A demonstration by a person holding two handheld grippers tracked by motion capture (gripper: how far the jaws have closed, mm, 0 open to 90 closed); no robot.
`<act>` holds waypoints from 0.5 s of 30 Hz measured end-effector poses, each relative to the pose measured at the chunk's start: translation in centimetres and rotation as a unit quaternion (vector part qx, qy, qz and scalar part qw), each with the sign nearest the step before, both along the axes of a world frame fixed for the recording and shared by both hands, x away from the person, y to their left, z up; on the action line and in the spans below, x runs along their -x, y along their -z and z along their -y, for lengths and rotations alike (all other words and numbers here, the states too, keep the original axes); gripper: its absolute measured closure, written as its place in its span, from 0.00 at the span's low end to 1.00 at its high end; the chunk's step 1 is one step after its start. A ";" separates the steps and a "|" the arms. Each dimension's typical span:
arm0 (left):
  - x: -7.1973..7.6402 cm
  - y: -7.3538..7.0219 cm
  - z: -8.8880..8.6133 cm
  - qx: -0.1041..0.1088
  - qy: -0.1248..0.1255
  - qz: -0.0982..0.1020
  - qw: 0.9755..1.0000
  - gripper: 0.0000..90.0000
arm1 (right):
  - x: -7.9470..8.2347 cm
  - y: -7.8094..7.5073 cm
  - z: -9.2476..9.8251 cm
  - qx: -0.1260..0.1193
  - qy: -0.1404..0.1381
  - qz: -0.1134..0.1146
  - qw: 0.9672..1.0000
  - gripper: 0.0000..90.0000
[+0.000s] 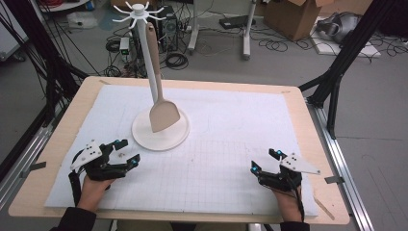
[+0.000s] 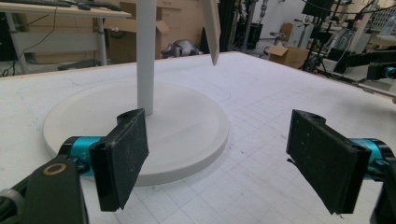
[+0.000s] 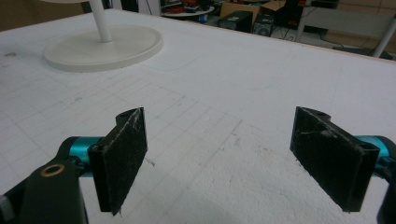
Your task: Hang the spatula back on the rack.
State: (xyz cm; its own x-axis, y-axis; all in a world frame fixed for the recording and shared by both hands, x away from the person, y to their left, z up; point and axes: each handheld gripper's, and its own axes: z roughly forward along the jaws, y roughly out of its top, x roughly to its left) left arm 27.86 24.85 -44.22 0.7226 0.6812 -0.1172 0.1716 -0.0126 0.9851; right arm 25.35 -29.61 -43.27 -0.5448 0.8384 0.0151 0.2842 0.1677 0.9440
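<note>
Wooden spatula (image 1: pixel 161 103) hangs from the white hook stand (image 1: pixel 153 72) at upper-left of the bench (image 1: pixel 308 144), looks light and stiff (grab the flat handle), while left gripper (image 1: pixel 126 153) and right gripper (image 1: pixel 264 160) sit wide-jawed, holding nothing.

One stand (image 1: pixel 160 129), one spatula (image 1: pixel 162 114), two hand-held grippers.

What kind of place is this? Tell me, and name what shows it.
Most likely a robotics lab or workshop. Cables sprawl over the floor, cardboard boxes sit behind, and black frame struts flank the table, which bears a gridded white mat.
</note>
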 end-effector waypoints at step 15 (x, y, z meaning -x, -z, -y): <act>0.0 0.1 0.0 0.000 -0.004 -0.004 1.000 0.25 | 0.1 -0.3 0.3 -0.005 0.008 0.005 1.000 0.20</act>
State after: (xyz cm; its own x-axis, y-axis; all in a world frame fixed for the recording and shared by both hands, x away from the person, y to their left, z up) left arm 27.86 24.86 -44.31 0.7168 0.6862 -0.1238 0.1801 -0.0107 0.9836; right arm 25.20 -29.93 -43.01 -0.5318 0.8467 0.0177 0.2767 0.1540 0.9485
